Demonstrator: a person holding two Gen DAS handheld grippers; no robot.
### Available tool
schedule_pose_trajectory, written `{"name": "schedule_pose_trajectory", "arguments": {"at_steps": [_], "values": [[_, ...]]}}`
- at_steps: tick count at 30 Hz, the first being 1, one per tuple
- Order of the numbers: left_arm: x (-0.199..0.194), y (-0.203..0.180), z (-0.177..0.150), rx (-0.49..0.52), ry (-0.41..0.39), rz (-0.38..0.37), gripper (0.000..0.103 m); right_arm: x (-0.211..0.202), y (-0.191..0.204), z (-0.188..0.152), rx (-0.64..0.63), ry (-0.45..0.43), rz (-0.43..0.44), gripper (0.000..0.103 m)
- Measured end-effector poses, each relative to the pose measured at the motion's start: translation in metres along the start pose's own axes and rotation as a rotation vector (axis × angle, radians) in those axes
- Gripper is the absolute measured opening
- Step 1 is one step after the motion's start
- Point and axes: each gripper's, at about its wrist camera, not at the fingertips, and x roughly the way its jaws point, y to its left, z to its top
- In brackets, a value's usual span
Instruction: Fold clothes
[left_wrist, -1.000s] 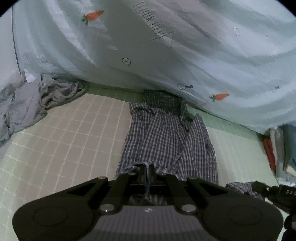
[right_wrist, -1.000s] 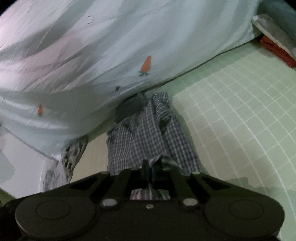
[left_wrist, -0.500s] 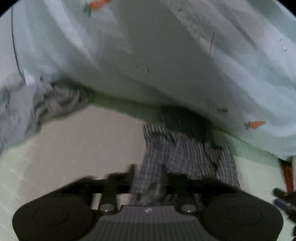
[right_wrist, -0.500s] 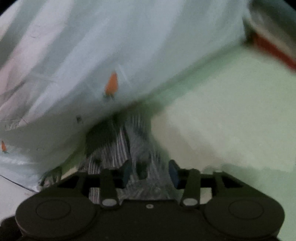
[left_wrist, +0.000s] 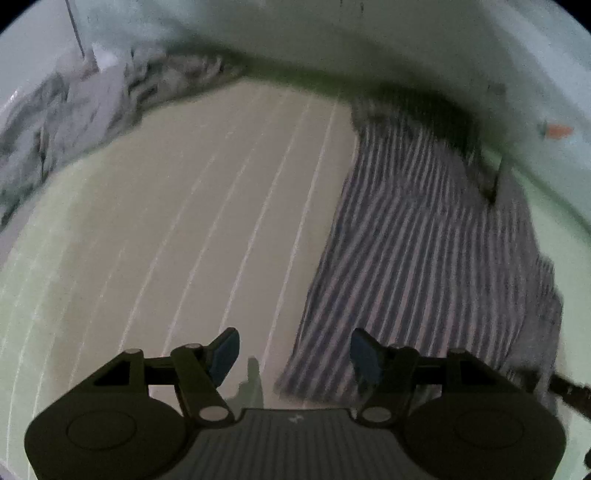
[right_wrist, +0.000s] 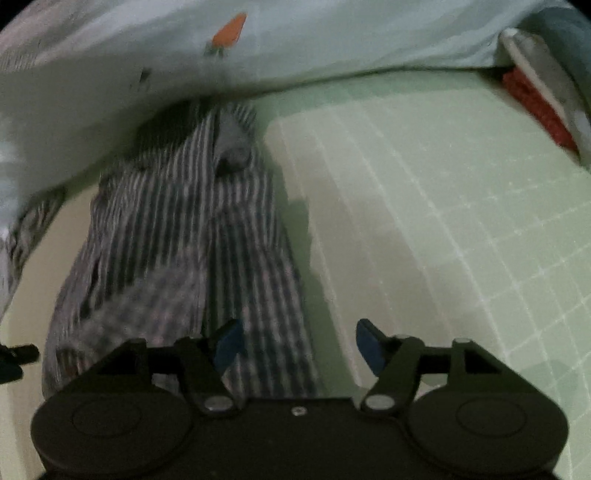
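Left gripper (left_wrist: 294, 352) spread wide, nothing held; right gripper (right_wrist: 297, 341) likewise. Checked garment (right_wrist: 177, 236) laid flat on gridded mat (right_wrist: 424, 206), far end tucked under carrot-print sheet (right_wrist: 110, 74).

Dim light falls on a pale green gridded mat (right_wrist: 461, 206) under a carrot-print sheet (right_wrist: 332, 40).

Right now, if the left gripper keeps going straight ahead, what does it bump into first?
Probably just the checked mat. The left gripper is open, and bare mat lies ahead of it. The plaid garment sits off to its right. Farther on is the carrot-print sheet, though depth is blurry.
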Motion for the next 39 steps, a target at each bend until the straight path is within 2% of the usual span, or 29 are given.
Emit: {"name": "schedule_pose_trajectory", "arguments": {"at_steps": [3, 5, 13, 22, 30, 39], "values": [[0.004, 0.0, -0.006, 0.015, 0.028, 0.019, 0.069, 0.001, 0.01, -0.008, -0.049, 0.014, -0.006, 0.075], [0.006, 0.0, -0.005, 0.021, 0.035, 0.032, 0.074, 0.003, 0.018, -0.011, -0.082, 0.021, -0.004, 0.076], [0.017, 0.0, -0.006, 0.027, 0.07, 0.054, 0.074, 0.01, 0.042, -0.015, -0.193, 0.031, 0.027, 0.079], [0.019, -0.003, -0.005, 0.042, 0.076, 0.078, 0.076, 0.014, 0.061, -0.003, -0.252, -0.024, 0.056, 0.079], [0.023, -0.003, -0.001, 0.034, 0.082, 0.106, 0.076, 0.02, 0.078, 0.017, -0.253, -0.076, 0.134, 0.079], [0.029, -0.008, 0.0, 0.035, 0.101, 0.133, 0.078, 0.046, 0.1, 0.038, -0.271, -0.079, 0.156, 0.079]]}}
